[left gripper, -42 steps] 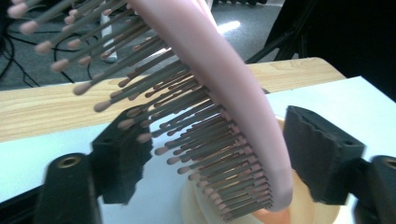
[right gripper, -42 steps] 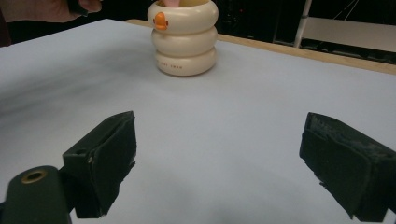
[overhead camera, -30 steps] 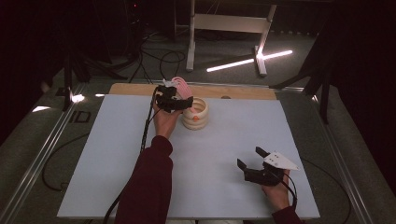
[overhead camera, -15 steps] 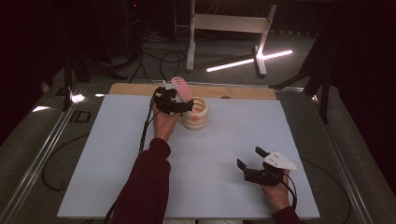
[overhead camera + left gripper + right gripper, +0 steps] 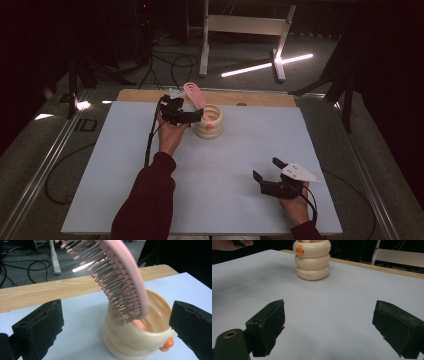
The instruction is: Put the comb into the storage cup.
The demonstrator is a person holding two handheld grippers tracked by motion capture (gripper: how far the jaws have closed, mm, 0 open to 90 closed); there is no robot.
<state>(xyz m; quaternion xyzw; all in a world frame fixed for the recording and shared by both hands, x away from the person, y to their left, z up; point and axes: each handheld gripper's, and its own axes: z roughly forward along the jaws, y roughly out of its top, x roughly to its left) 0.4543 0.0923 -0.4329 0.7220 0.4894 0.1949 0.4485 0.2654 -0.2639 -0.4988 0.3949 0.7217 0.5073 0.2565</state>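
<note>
**Both tools spread, brush standing in the ringed cup**

The right tool (image 5: 267, 170) rests near on the matte white bench (image 5: 125, 165), jaws apart. Farther off, the left tool (image 5: 196, 115), jaws apart, flanks a glossy cream ringed cup (image 5: 130, 338). A pink bristled brush (image 5: 120, 280) leans inside; its handle is hidden.

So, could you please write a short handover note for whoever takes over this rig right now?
Left gripper: open, at the cream cup, holding nothing.
Right gripper: open, resting low near the front right of the white mat.
Pink hairbrush: standing handle-down in the cup, head leaning out over the rim.
Done: brush appears to be placed in the cup.
Left: probably just draw the left gripper back.
</note>
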